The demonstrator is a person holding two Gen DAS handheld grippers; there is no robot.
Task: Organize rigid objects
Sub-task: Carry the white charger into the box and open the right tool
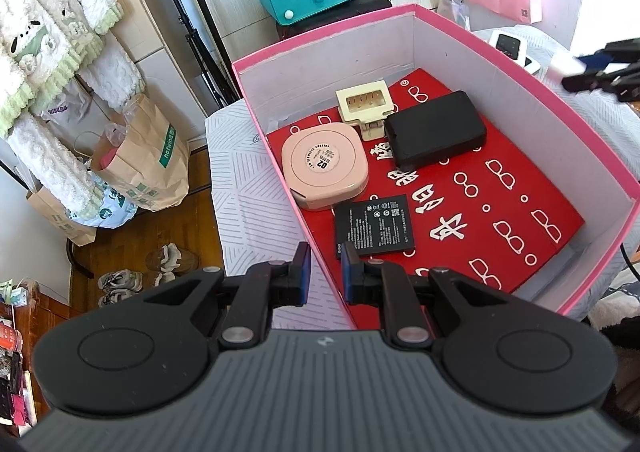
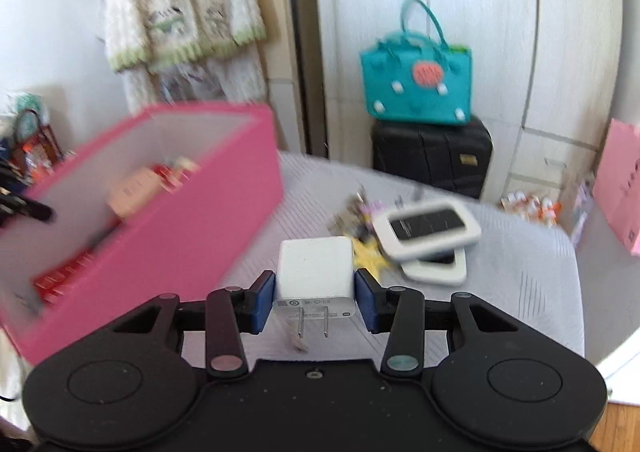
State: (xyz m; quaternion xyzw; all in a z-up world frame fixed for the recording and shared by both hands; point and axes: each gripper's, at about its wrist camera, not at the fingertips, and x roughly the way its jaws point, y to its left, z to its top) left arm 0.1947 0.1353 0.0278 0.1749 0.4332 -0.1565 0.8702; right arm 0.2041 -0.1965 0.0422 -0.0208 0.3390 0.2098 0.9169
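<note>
A white cube-shaped plastic charger plug (image 2: pixel 314 272) sits clamped between blue pads, its two metal prongs pointing back at the camera. The open pink cardboard box (image 1: pixel 520 63) has a red printed floor holding four items — a round-cornered pink plastic case (image 1: pixel 325 165), a cream plastic adapter (image 1: pixel 365 107), a black rectangular case (image 1: pixel 435 128) and a flat black battery (image 1: pixel 374 226).

A grey striped bedcover (image 2: pixel 500 252) bears the pink box (image 2: pixel 180 236) and two stacked white devices (image 2: pixel 432 236).

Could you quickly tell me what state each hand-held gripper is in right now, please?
Left hand-held gripper: closed, holding nothing, at the pink box's near rim.
Right hand-held gripper: closed on the white charger plug.
</note>
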